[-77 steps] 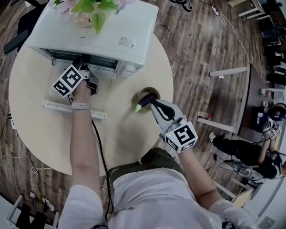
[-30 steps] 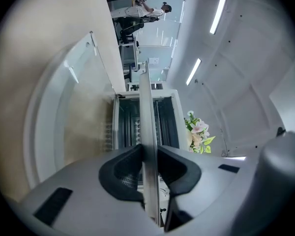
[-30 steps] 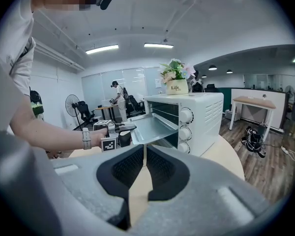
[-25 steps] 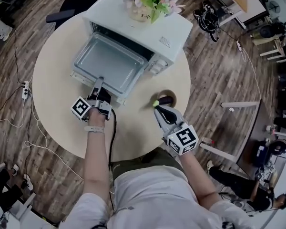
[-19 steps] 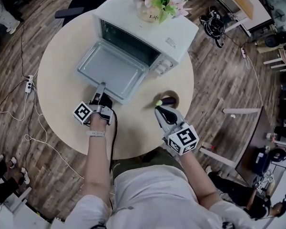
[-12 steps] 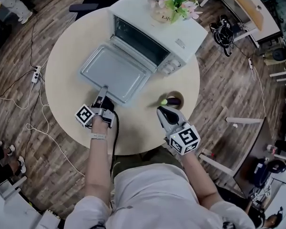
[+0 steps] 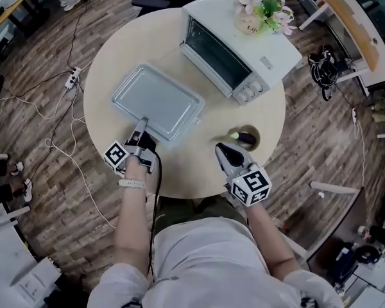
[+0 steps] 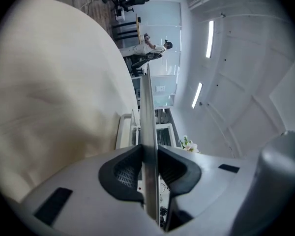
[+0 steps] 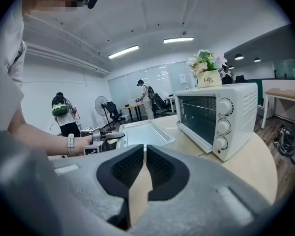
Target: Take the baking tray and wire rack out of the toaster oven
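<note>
Head view: left tongs (image 7: 141,127) pinch the near rim of the baking tray (image 7: 159,98), which lies centre-left on the round surface (image 7: 186,162). The toaster oven (image 7: 234,50) interior is too dark to read.
Left gripper view: the tray shows only edge-on.
Right gripper view: right tongs (image 9: 141,168) are pressed together, empty.

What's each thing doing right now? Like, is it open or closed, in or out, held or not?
Baking tray, out of the oven, flat, empty, held by its near rim.
Toaster oven, upright, tray not inside; I can't tell whether its door is open.
Flower pot, upright on top of the oven.
Left gripper, closed on the tray's rim.
Right gripper, closed, holding nothing.
</note>
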